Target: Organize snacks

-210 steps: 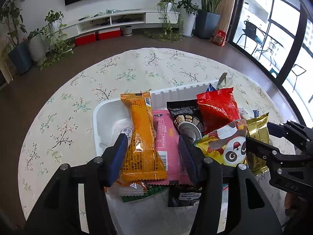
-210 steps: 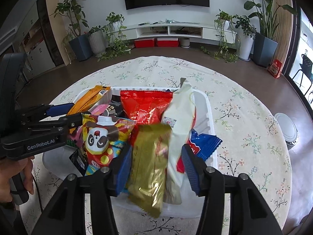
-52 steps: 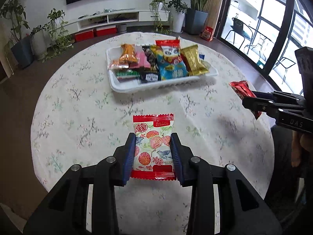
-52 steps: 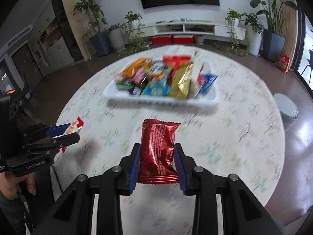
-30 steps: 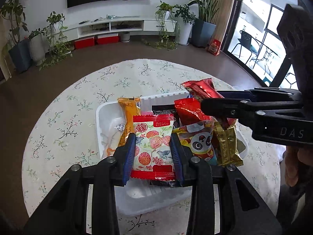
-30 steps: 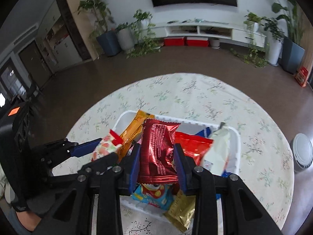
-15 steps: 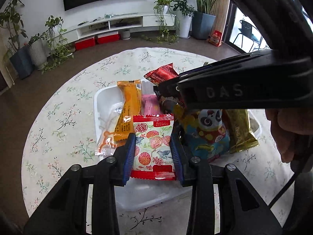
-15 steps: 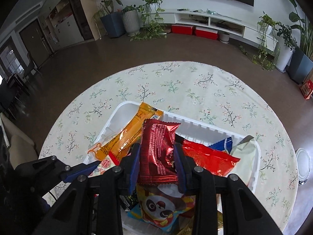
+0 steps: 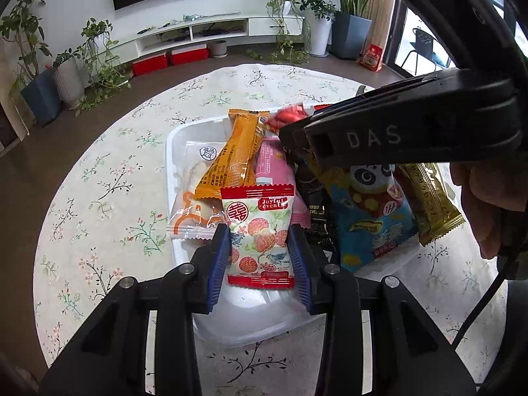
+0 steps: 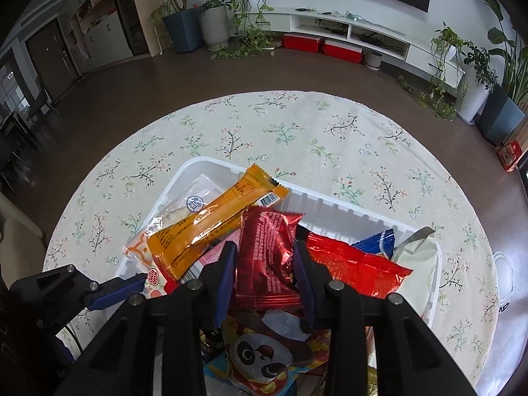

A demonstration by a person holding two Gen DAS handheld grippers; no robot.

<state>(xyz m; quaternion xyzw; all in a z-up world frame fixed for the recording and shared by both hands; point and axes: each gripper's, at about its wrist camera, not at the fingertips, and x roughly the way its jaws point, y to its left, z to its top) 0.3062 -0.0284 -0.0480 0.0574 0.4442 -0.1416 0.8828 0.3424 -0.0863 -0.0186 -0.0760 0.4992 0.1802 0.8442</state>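
Observation:
My left gripper [image 9: 259, 247] is shut on a white and red floral snack packet [image 9: 259, 231], held over the near left part of the white tray [image 9: 171, 151]. My right gripper [image 10: 264, 264] is shut on a dark red foil packet [image 10: 267, 260], held over the middle of the tray [image 10: 346, 204]. In the left wrist view the right gripper's body crosses above the tray and the red packet's tip [image 9: 290, 115] shows at its end. The tray holds an orange bar [image 9: 236, 155], a pink packet [image 9: 272, 165], a panda bag [image 9: 373, 208], a gold packet [image 9: 432, 198] and a bright red bag [image 10: 353, 267].
The tray sits on a round table with a floral cloth [image 10: 297, 125]. A clear cracker packet [image 9: 191, 211] hangs over the tray's left rim. A white round object [image 10: 503, 277] lies on the floor to the right. Plants and a TV shelf stand far behind.
Both grippers have come lower and closer over the tray with their packets. The right gripper has moved further left across the tray.

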